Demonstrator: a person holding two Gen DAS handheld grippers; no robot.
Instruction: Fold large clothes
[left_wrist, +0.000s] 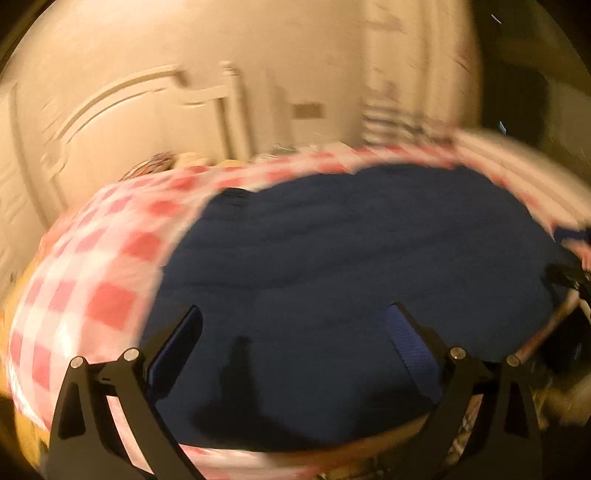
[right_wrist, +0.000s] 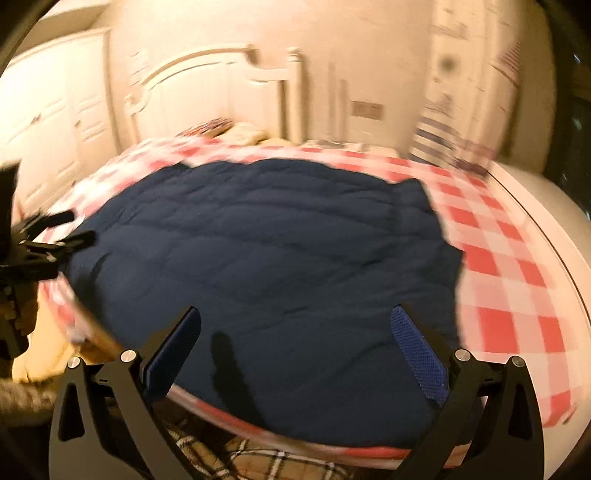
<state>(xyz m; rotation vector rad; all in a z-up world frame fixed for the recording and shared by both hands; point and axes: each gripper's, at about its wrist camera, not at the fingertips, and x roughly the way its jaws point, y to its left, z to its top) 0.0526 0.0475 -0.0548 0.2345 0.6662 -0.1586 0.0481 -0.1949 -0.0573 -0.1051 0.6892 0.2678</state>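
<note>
A home bedroom: bed in a red-checked cover (right_wrist: 498, 266), white carved headboard (right_wrist: 207, 85), wardrobe doors (right_wrist: 48, 110).

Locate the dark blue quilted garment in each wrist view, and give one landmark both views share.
Left wrist view: the dark blue quilted garment fills the centre and right, spread on the red-and-white checked bedsheet, beyond the open left gripper.
Right wrist view: the garment fills the centre and left, beyond the open right gripper.
Shared landmark: the cream curved headboard, upper left in both.
</note>
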